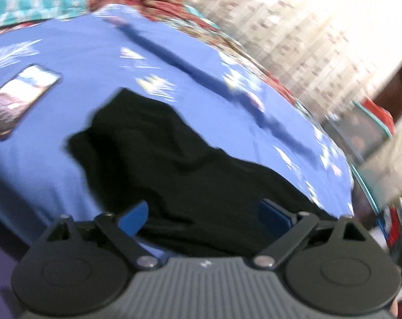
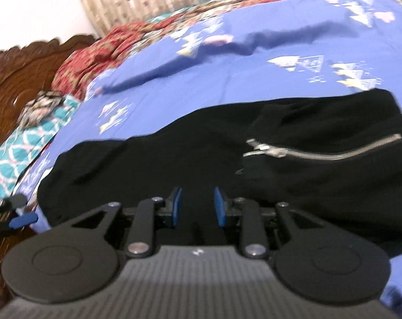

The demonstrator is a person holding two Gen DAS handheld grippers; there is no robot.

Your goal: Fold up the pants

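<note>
Black pants (image 1: 174, 156) lie crumpled on a blue patterned bedsheet (image 1: 68, 40). My left gripper (image 1: 204, 216) hovers over their near end, jaws wide open, with black cloth lying under the gap and its blue pads (image 1: 134, 216) not pressing it. In the right wrist view the pants (image 2: 174, 156) stretch across the sheet (image 2: 227, 79), a silver zipper (image 2: 326, 150) showing on the right. My right gripper (image 2: 197, 204) sits at their near edge with its pads (image 2: 176, 206) close together and black fabric filling the narrow gap. A blue finger of the left gripper (image 2: 24, 219) shows at the far left.
A phone (image 1: 22, 98) with a lit screen lies on the sheet left of the pants. A red patterned quilt (image 2: 100, 53), a teal patterned pillow (image 2: 22, 143) and a carved wooden headboard (image 2: 28, 61) bound the bed. A curtain (image 1: 320, 26) hangs beyond. A dark crease (image 1: 201, 71) runs across the sheet.
</note>
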